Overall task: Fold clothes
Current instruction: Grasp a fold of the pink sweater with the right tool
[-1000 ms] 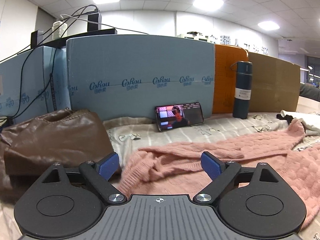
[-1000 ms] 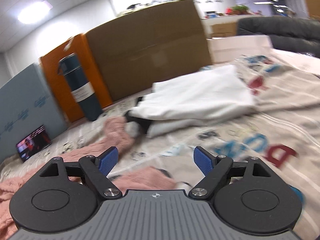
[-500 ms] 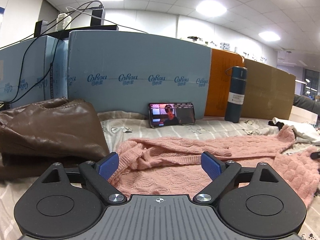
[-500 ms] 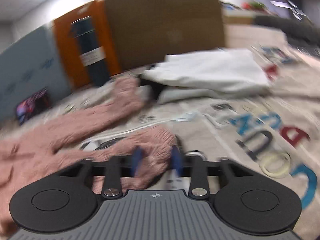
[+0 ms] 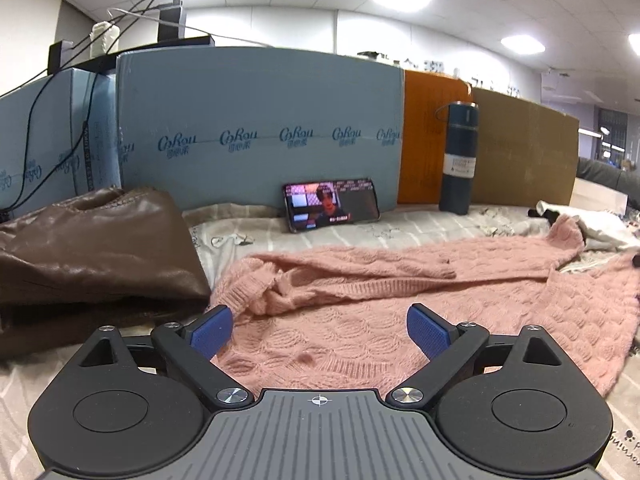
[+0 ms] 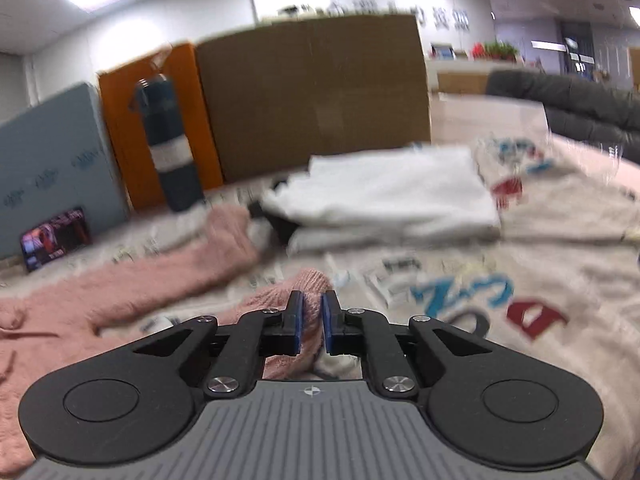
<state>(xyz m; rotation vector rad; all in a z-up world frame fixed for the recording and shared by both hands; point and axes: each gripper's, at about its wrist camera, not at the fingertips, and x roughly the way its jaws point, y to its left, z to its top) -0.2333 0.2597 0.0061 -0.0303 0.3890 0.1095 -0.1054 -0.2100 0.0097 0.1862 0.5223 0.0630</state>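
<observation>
1. Closing on knit: right gripper (image 6: 311,322) jaws nearly together & closing, pinching a fold of the pink sweater (image 5: 360,304) near its cuff/edge; fabric visibly bunched btwn the blue pads (image 6: 297,322).
2. Left gripper (image 5: 319,330) released, jaws spread wide, nothing btwn them; hangs just over the sweater's body, not touching as far as can be told.
3. Sweater location: spread across the bed sheet (image 6: 540,280), one sleeve reaching toward the white folded garment (image 6: 392,196), body lying near the brown leather jacket (image 5: 92,252) on the left.
4. Handling (judgement): soft, floppy, stretchy cable knit, prob. light to medium weight. Will sag & drape when lifted, no stiffness to hold shape. Fuzzy surface = good friction, unlikely to slip from the pads, but loose knit may snag or stretch if yanked.
5. Where to grab: hems, cuffs, shoulder seams (denser ribbing holds better than mid-panel). Left side best taken at the bottom hem or the crumpled collar area ahead of the gripper.
6. Clutter to avoid: phone (image 5: 331,205) & blue flask (image 5: 459,160) propped at the back, well apart from the sweater.
7. Right view blurry, so exact grasp spot (cuff vs hem) can't be told.
</observation>
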